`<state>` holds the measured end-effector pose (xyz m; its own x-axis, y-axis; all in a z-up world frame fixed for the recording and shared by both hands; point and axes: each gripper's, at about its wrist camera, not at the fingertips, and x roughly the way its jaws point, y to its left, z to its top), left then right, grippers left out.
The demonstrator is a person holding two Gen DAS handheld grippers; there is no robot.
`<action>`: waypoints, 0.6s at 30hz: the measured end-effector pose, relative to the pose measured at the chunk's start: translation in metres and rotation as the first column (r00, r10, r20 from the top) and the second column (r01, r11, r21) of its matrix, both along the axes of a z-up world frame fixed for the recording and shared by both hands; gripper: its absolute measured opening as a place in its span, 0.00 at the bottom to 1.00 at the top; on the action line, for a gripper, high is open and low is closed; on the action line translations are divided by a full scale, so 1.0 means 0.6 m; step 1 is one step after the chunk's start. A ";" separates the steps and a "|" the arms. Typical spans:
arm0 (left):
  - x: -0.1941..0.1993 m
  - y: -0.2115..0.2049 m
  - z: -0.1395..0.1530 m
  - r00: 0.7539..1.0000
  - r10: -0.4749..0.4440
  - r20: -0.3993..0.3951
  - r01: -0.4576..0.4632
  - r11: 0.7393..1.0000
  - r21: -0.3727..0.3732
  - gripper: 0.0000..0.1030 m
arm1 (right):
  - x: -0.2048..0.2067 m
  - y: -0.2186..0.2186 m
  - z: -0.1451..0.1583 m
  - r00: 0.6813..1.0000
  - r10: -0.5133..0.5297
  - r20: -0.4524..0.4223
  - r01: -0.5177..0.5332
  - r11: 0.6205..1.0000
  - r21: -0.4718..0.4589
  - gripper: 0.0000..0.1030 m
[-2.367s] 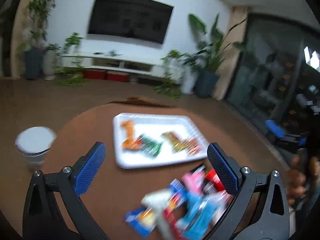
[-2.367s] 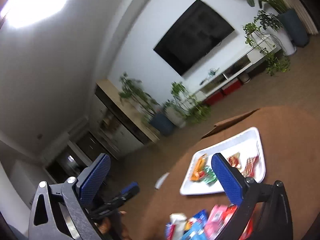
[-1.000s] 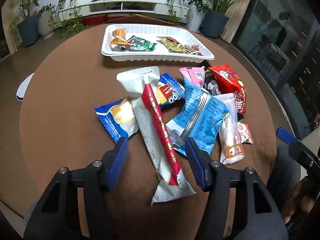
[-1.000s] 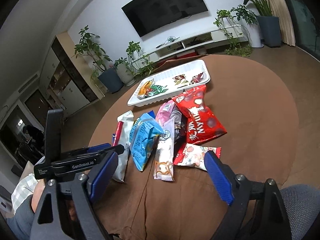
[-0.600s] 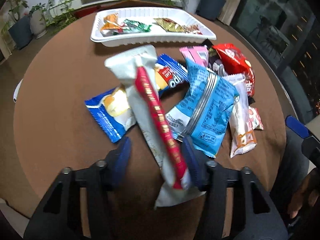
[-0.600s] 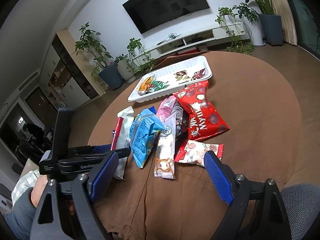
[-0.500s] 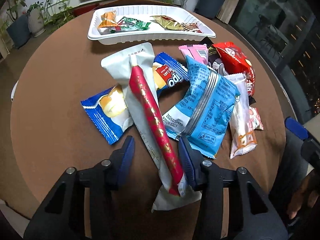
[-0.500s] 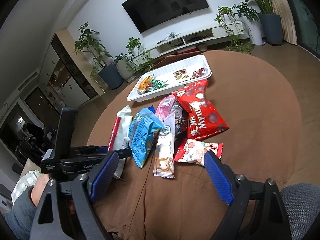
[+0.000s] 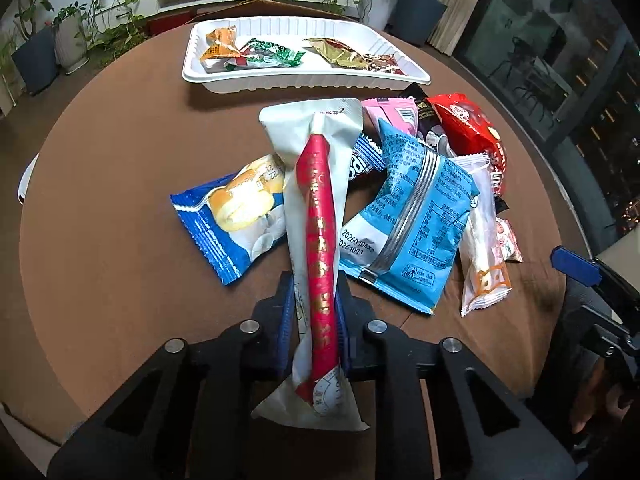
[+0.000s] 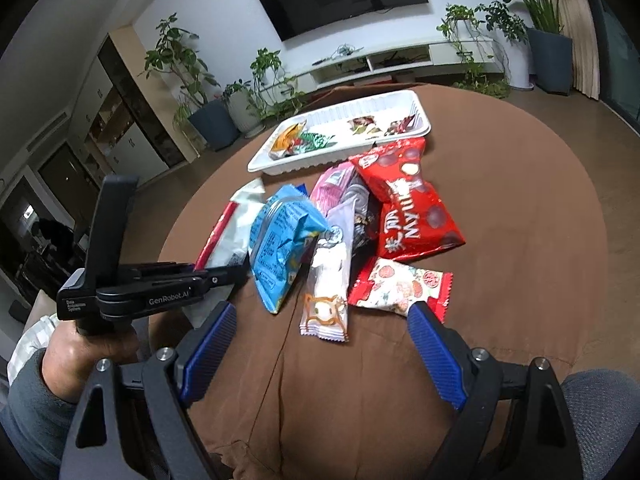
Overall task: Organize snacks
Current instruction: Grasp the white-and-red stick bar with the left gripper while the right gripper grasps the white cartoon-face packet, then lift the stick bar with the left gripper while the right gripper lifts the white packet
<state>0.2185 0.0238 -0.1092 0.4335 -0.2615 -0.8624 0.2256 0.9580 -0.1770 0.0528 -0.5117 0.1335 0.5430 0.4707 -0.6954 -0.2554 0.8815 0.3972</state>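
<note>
A pile of snack packets lies on the round brown table [image 9: 100, 272]. My left gripper [image 9: 316, 304] is shut on a long white packet with a red stripe [image 9: 316, 208], near its lower end; it also shows in the right wrist view [image 10: 236, 220]. Beside it lie a blue cake packet [image 9: 232, 216], a light blue packet [image 9: 416, 208], a red packet [image 10: 408, 200] and a white bar packet [image 10: 328, 280]. A white tray [image 9: 304, 80] with several small snacks stands at the far side. My right gripper [image 10: 320, 332] is open and empty, at the near edge of the pile.
A small red-and-white packet [image 10: 400, 286] lies just past my right gripper's right finger. A pink packet [image 10: 334, 182] and a dark packet [image 10: 360, 216] sit in the pile. A TV, a low cabinet and potted plants stand beyond the table.
My left gripper has closed on the long white packet with the red stripe. My right gripper has stayed open in about the same place.
</note>
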 end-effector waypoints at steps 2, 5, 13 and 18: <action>-0.004 0.003 -0.001 1.000 -0.007 0.000 0.007 1.000 -0.006 0.16 | 0.002 0.008 -0.002 1.000 0.006 -0.012 -0.006 1.000 -0.013 0.87; -0.010 0.008 0.001 1.000 -0.010 0.004 0.010 1.000 -0.014 0.16 | 0.007 0.020 -0.008 0.999 0.020 -0.039 -0.021 0.999 -0.025 0.87; -0.038 0.026 0.006 1.000 0.000 0.018 0.001 0.998 -0.069 0.14 | 0.017 0.040 -0.011 0.998 0.039 -0.052 -0.041 0.998 -0.046 0.82; -0.055 0.029 0.006 1.000 0.000 0.021 0.002 0.996 -0.086 0.14 | 0.039 0.054 -0.019 0.995 0.048 -0.090 -0.054 0.997 -0.064 0.70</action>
